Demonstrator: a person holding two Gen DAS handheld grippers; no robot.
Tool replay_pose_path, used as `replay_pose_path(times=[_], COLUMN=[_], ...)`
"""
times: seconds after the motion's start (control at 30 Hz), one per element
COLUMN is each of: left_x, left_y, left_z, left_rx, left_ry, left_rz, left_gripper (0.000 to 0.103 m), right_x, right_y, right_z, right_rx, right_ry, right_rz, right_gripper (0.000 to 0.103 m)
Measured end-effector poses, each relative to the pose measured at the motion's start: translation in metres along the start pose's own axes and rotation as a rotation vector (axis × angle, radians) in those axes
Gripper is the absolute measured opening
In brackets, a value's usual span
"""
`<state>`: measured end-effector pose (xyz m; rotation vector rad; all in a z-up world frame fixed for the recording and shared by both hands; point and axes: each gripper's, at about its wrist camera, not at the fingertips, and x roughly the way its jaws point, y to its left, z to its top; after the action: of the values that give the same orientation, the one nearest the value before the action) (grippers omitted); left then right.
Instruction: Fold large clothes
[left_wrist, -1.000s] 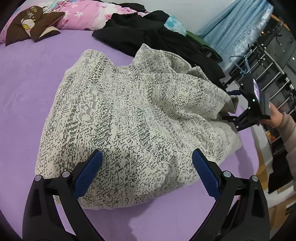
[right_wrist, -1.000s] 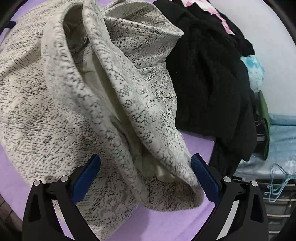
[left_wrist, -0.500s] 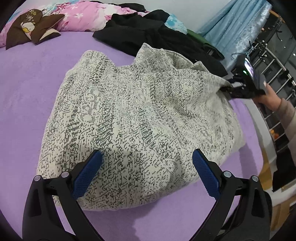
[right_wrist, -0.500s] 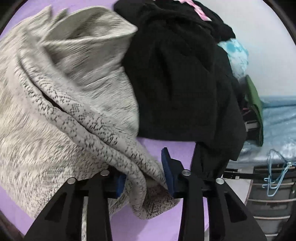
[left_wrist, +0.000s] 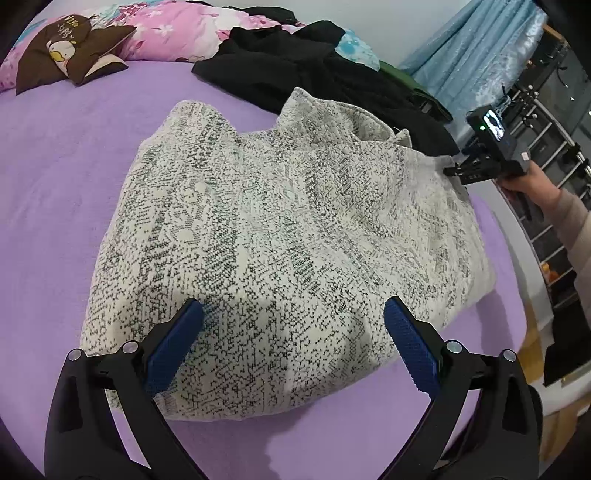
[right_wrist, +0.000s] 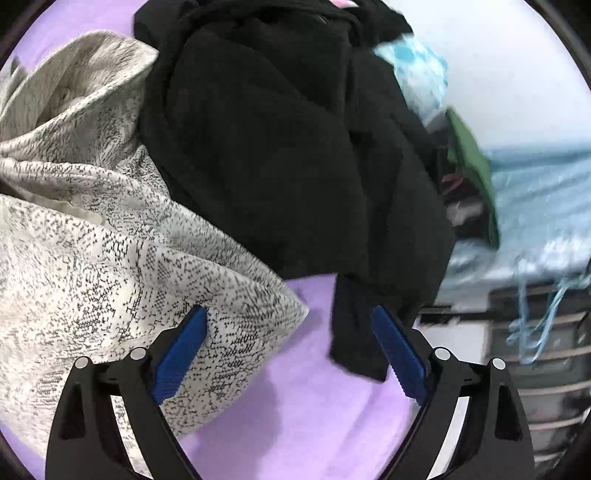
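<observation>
A large speckled cream-and-black knit garment (left_wrist: 288, 236) lay bunched in a broad mound on the purple bed (left_wrist: 62, 192), its near edge just in front of the left gripper (left_wrist: 293, 345). That gripper hovered over the garment's near hem with its 2 blue-padded fingers (left_wrist: 173, 350) spread wide, holding nothing. At the garment's far right corner, the right gripper (right_wrist: 290, 350) appeared in the left wrist view as a black device held in a hand (left_wrist: 528, 181), its tips close to the fabric edge. From its own camera, the right gripper's fingers were parted as well; the left pad (right_wrist: 181, 354) sat over a folded corner of the knit, while the right pad sat beside a hanging strip of black clothing (right_wrist: 280, 155), with purple bed showing between them, so nothing was clamped. The black clothing lay heaped beyond the garment, touching its far edge. Farther back lay a pink floral quilt (left_wrist: 177, 33) and a brown cushion with a duck print (left_wrist: 70, 48). A blue curtain (left_wrist: 476, 55) hung at the right.
</observation>
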<state>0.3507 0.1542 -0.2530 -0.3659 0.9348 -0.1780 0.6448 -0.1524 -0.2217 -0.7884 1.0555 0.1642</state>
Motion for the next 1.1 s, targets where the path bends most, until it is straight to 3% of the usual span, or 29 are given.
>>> replay_pose_path(times=[0.17,0.27,0.4,0.47,0.63,0.8,1.1], left_x=[-0.01,-0.013,-0.012,-0.012,-0.008,-0.018,-0.032], left_y=[0.009,0.02,0.032,0.035,0.045,0.057,0.098], left_z=[0.002,0.005,0.005,0.004,0.004,0.007,0.006], left_rx=[-0.018,-0.054,-0.08,-0.084,-0.106,-0.149,-0.278], left_ry=[-0.025,-0.032,-0.025,-0.025,-0.019,-0.016,-0.016], left_rz=[0.02,0.035,0.071,0.087,0.138,0.07,-0.038], left_gripper=[0.094,0.094,0.094,0.094,0.094,0.094,0.094], right_x=[-0.038,-0.032,0.023,0.049,0.097,0.084,0.057], right_y=[-0.02,-0.019,-0.003,0.0,0.006,-0.012,-0.055], right_z=[-0.021,-0.044,-0.065,-0.061,-0.043,-0.057,-0.142], right_rx=[0.119,0.13,0.15,0.206,0.276,0.355,0.611], right_ry=[-0.096,-0.073,0.032,0.042,0.08,0.038,-0.082], right_rz=[0.165,0.196,0.198,0.244,0.246,0.311,0.643], right_gripper=[0.091,0.094,0.094,0.094,0.097,0.096,0.097])
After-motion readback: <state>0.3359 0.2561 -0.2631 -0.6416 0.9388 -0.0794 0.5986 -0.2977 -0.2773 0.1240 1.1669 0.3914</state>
